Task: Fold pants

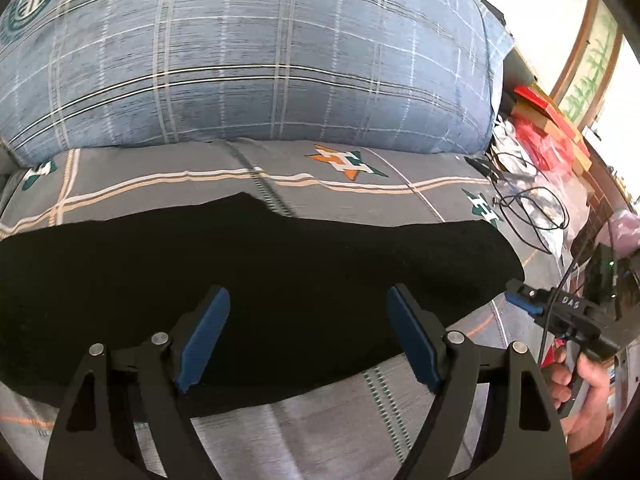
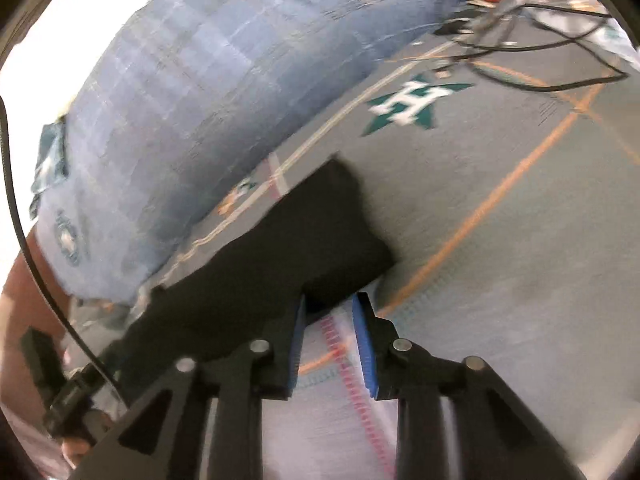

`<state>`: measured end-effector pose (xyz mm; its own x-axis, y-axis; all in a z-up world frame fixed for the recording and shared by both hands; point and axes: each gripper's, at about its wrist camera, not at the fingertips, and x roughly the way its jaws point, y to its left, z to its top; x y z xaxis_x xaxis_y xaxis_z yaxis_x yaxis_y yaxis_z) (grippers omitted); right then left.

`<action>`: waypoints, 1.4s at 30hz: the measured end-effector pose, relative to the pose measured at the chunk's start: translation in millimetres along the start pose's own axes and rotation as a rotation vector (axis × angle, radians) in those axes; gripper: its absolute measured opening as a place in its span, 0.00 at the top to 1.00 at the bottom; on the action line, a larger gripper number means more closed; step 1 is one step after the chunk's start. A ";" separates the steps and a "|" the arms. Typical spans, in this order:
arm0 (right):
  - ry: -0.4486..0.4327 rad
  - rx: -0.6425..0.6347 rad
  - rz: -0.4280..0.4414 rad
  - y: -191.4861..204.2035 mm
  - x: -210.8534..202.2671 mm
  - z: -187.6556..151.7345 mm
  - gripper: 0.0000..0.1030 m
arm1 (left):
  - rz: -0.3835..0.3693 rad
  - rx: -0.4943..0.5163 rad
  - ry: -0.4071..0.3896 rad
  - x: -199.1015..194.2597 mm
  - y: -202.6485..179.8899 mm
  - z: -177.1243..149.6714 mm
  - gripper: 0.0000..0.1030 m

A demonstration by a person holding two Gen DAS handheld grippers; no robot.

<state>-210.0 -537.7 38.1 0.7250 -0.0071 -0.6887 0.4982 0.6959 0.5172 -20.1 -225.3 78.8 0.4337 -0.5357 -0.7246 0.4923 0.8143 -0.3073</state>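
Black pants (image 1: 260, 280) lie flat across a grey bed sheet (image 1: 400, 196), folded into a long dark band. My left gripper (image 1: 307, 292) hovers over their near half, jaws wide apart, blue pads clear of the cloth. The right gripper (image 1: 516, 298), held by a hand (image 1: 584, 384), sits at the band's right end. In the right wrist view the pants (image 2: 280, 248) end in a corner just ahead of my right gripper (image 2: 331, 299). Its jaws stand a little apart with only sheet showing between the pads. This view is blurred.
A big blue plaid pillow (image 1: 240, 60) lies just behind the pants, and shows again in the right wrist view (image 2: 200, 120). Black cables (image 1: 532, 208) trail over the sheet to the right, beside red boxes (image 1: 552, 120) and bags. The sheet (image 2: 520, 240) stretches bare to the right of the pants.
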 end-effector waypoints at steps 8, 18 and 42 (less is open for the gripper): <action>-0.008 -0.031 0.002 -4.2 -9.3 2.6 0.58 | -0.003 0.081 0.001 18.8 -40.2 9.3 0.21; 0.018 -0.075 0.022 -1.5 -2.8 -4.6 0.48 | -0.051 0.207 0.048 51.6 -83.7 27.8 0.21; -0.048 -0.131 -0.062 10.2 6.3 17.3 0.54 | -0.139 0.251 0.112 73.3 -105.5 50.6 0.21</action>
<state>-192.1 -543.0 47.8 0.7183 -0.0845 -0.6906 0.4785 0.7806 0.4021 -2.1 -361.8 89.3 0.2699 -0.5991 -0.7538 0.7186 0.6464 -0.2564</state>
